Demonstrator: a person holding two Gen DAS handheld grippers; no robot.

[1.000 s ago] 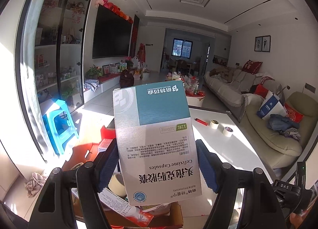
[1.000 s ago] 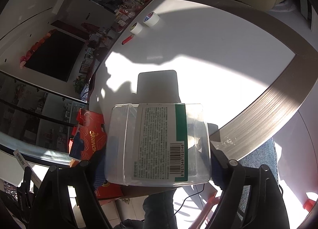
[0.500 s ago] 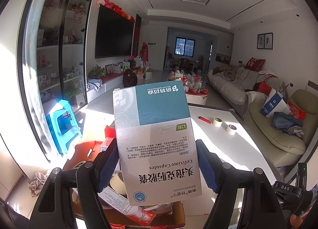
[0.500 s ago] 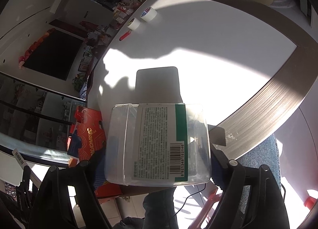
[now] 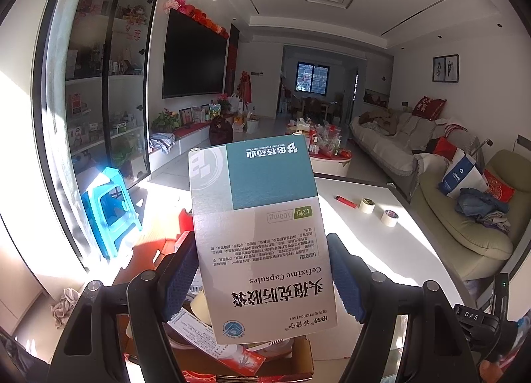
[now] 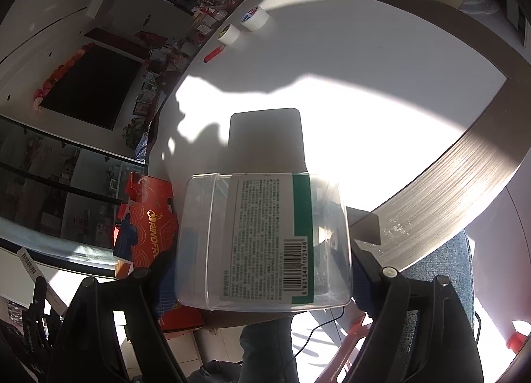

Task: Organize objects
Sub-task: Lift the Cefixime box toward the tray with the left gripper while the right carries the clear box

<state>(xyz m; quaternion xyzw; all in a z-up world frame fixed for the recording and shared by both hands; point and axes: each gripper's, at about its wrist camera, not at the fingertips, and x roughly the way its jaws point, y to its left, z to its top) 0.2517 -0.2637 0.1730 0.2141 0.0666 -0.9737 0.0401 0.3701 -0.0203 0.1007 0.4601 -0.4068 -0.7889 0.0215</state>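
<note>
In the left wrist view my left gripper (image 5: 262,278) is shut on a white and teal medicine box (image 5: 255,230), held upright above a cardboard box (image 5: 298,363) of packets. Its blue pads (image 5: 181,275) press both long sides. In the right wrist view my right gripper (image 6: 262,260) is shut on a clear plastic container (image 6: 262,240) with a white and green label, held above the white table (image 6: 365,84) near its front edge. The container's shadow falls on the sunlit tabletop.
Two tape rolls (image 5: 366,205) (image 5: 389,217) and a red lighter (image 5: 345,201) lie at the table's far end. An orange carton (image 6: 146,223) sits at the table's left side. A blue stool (image 5: 109,213) stands left, sofas right. A person's jeans-clad legs (image 6: 441,263) are below the table edge.
The views have shifted only slightly. Both grippers keep their hold on the medicine box and the clear container.
</note>
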